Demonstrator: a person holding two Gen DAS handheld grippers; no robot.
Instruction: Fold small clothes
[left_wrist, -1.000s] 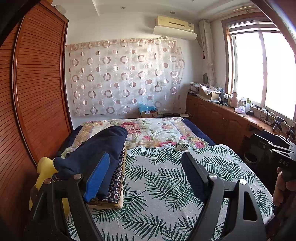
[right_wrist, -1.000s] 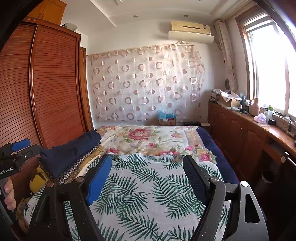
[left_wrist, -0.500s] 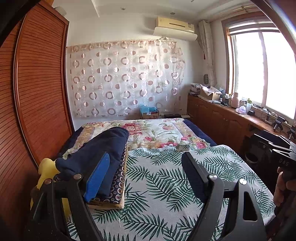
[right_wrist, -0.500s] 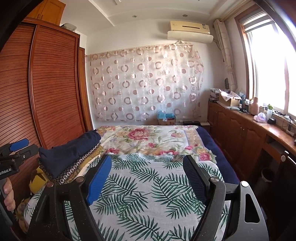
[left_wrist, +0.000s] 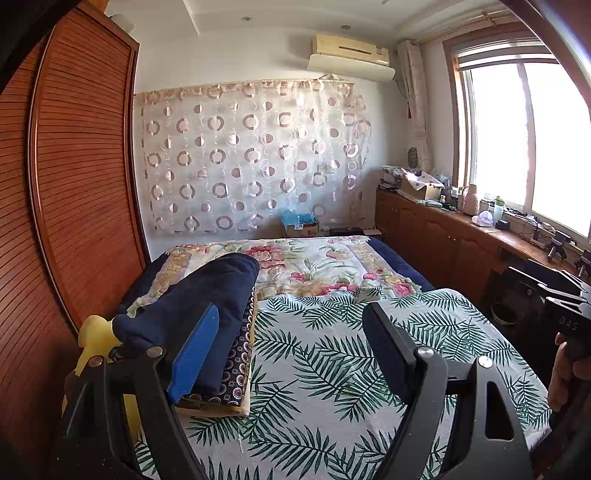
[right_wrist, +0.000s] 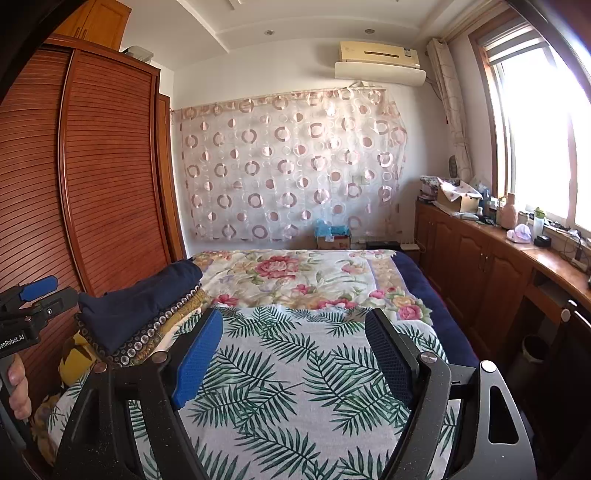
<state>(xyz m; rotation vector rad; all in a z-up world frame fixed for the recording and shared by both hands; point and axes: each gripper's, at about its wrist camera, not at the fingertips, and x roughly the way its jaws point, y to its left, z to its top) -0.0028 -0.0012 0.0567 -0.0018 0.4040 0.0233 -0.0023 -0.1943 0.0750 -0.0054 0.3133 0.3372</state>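
Both tools idle over the bed

At left we see the folded clothes stack on the bed; our left tool gapes wide, empty; our right tool likewise, over bare leaf-print cover.

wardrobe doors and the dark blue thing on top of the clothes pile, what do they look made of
Reddish-brown slatted wardrobe doors: apparently wood or veneer, with fine horizontal louvre lines and a slight sheen from varnish. Dark navy folded garment on top of the pile: soft matte fabric, likely cotton knit, judging by its rounded folds; the weave is too small to tell.
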